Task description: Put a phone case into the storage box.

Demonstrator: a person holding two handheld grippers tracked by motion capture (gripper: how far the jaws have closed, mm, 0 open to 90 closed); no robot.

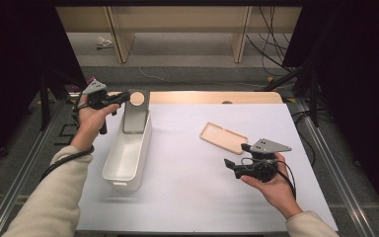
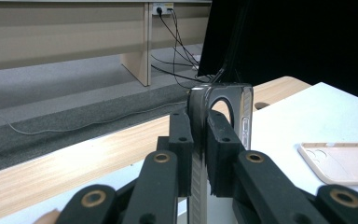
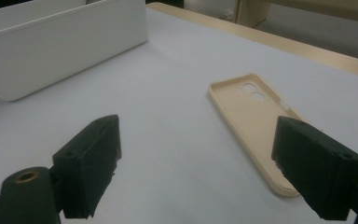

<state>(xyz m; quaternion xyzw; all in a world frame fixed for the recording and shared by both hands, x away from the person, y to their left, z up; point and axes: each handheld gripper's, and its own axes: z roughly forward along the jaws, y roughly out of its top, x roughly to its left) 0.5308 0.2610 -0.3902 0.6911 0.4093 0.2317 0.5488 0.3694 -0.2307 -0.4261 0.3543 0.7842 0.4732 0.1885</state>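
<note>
- Two grippers were over the table (image 1: 187, 207).
- Left gripper (image 1: 124, 97) was clenched on a grey phone (image 1: 136, 112), which stood upright at the far end of the white bin (image 1: 123, 163).
- Right gripper (image 1: 229, 164) was released, jaws wide apart, just beside the beige phone case (image 1: 223, 137) lying flat on the table.

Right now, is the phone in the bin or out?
Partly in: the left gripper holds the phone upright, its lower end inside the bin.
</note>
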